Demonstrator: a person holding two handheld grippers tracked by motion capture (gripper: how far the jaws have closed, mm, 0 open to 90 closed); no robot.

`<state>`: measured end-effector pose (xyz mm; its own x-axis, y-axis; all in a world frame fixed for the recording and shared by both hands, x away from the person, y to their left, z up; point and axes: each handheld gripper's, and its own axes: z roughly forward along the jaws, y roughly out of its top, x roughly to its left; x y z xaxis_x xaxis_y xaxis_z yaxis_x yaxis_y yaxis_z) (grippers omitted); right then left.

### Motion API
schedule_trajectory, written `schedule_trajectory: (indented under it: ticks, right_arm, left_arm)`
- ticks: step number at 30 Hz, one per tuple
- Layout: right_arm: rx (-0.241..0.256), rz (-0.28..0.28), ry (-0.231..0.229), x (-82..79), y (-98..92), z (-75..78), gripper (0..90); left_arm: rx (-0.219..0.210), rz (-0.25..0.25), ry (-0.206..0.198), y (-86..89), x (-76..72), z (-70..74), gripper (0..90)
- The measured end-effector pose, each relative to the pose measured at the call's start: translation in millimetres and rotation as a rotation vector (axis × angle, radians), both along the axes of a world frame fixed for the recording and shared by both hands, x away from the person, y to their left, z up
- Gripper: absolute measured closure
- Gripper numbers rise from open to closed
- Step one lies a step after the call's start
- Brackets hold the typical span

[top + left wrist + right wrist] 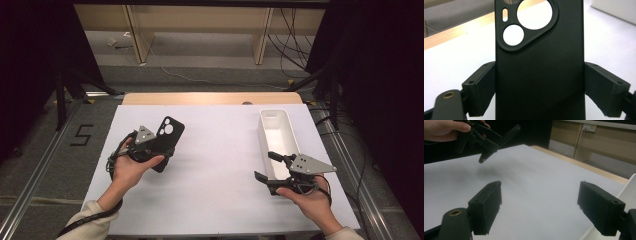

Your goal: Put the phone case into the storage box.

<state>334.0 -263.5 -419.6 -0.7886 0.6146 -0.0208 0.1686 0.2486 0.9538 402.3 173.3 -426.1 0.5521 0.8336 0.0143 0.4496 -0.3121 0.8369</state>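
Gripping black phone case [167,137] in left hand-held gripper [150,148], white bin [278,137] nearby

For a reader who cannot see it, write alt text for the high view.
A person's left gripper holds a black phone case above a white table. The right gripper is open, beside a long white bin at the table's right side.

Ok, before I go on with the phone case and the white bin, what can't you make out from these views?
- Phone case: its lower end runs off the bottom edge of the left gripper view; in the high view the left gripper and hand cover its lower part.
- White bin: its near end sits behind the right gripper in the high view; the right gripper view cuts the bin at its right edge.
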Motion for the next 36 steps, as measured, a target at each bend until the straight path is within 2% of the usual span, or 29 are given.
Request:
schedule_trajectory:
  ticks: [10, 16, 23, 36]
  right_arm:
    - [0.004, -0.013, -0.002, 2.3, 1.9, 0.6, 20.5]
    - [0.012, -0.017, -0.001, 3.8, 4.0, 1.3, 20.4]
    - [0.031, -0.030, 0.005, 7.0, 6.1, 2.2, 20.3]
    - [0.043, -0.032, 0.002, 16.5, 19.3, 5.2, 20.3]
  left_arm:
    - [-0.017, -0.030, -0.036, -11.8, -6.9, 3.2, 15.2]
    - [0.004, -0.047, -0.039, -16.3, -9.0, 3.4, 15.1]
    - [-0.002, -0.060, -0.044, -20.7, -10.7, 3.2, 15.1]
    - [0.008, -0.127, -0.047, -39.6, -19.7, 4.0, 15.0]
